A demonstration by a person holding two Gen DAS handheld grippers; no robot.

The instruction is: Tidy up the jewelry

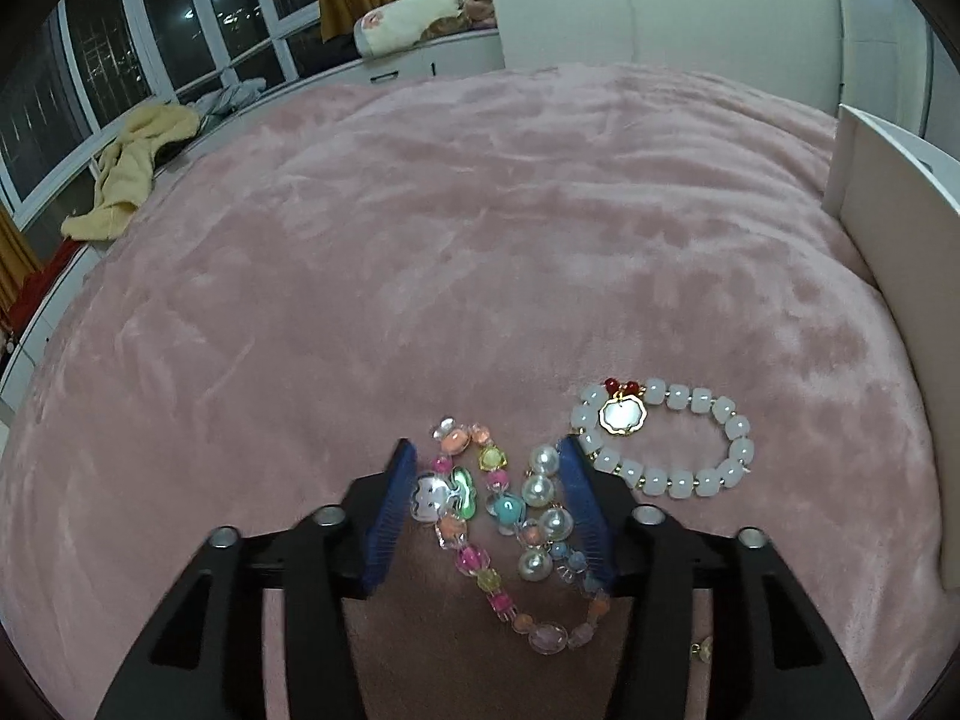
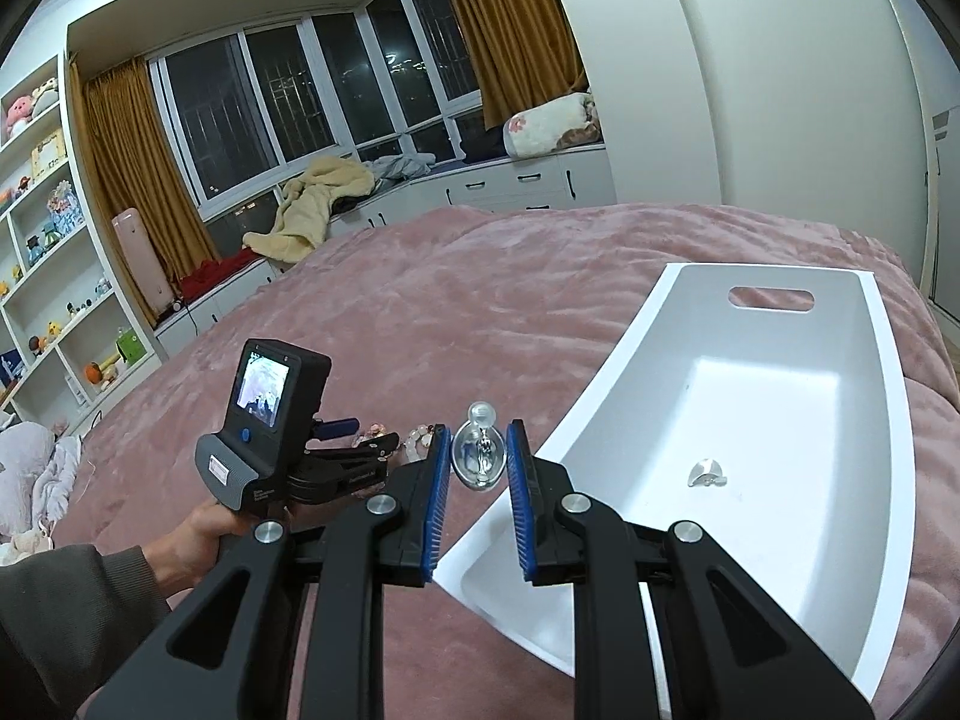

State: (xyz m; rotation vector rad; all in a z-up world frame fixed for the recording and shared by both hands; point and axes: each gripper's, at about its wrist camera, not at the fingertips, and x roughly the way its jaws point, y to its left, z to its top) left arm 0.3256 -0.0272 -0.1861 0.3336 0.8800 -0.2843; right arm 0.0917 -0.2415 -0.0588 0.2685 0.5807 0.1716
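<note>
In the left wrist view, my left gripper (image 1: 486,450) is open over a colourful bead bracelet (image 1: 480,516) with pearls (image 1: 543,504), lying on the pink blanket (image 1: 420,240) between the blue pads. A white bead bracelet (image 1: 666,438) with a gold-rimmed charm lies just right of the right pad. In the right wrist view, my right gripper (image 2: 478,438) is shut on a silver pendant (image 2: 478,456) with a clear bead on top, held above the near left rim of a white tray (image 2: 606,372). A small clear piece (image 2: 707,473) lies inside the tray.
The left handheld gripper with its camera screen (image 2: 270,438) shows left of my right gripper. The white tray's wall (image 1: 870,210) stands at the right in the left wrist view. A window seat with clothes (image 2: 318,204) and shelves (image 2: 54,276) lie beyond the bed.
</note>
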